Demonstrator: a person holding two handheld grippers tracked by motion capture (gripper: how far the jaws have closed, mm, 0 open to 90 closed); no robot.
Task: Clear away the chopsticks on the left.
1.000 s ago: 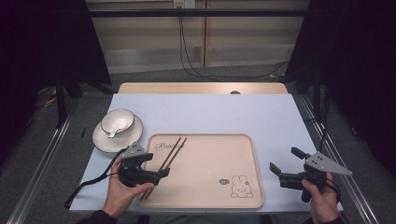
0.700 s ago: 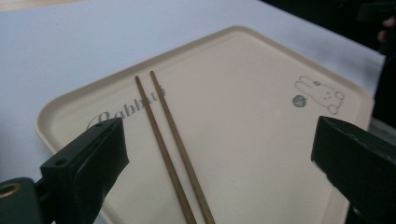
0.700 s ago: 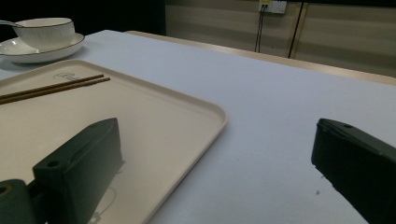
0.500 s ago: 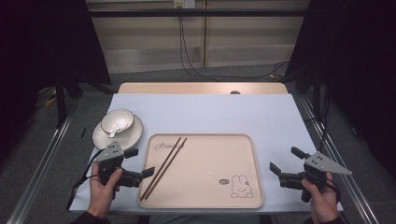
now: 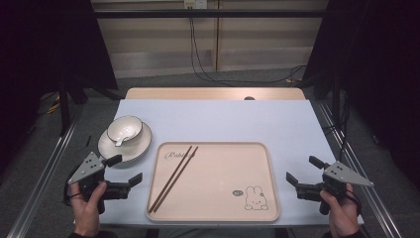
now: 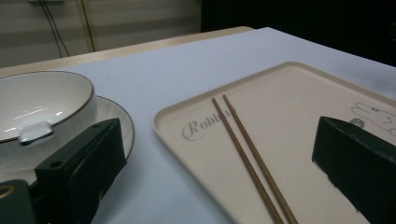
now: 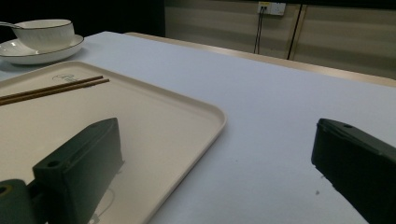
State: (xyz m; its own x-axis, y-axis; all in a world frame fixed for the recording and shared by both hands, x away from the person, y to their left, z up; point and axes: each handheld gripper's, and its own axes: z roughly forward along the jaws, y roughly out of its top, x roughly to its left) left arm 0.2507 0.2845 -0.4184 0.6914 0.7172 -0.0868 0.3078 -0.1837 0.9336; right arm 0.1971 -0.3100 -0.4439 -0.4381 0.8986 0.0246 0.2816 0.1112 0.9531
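My left gripper (image 5: 124, 171) and right gripper (image 5: 302, 177) both gape empty; chopsticks (image 5: 174, 171), center-left, look light, stiff, slippery—I'd pinch mid-length.

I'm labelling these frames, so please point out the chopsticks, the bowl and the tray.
chopsticks (image 5: 174, 177): high view, middle of the pair's length.
bowl (image 5: 125, 129): high view, inner white floor.
tray (image 5: 223, 168): high view, bare middle of its surface.
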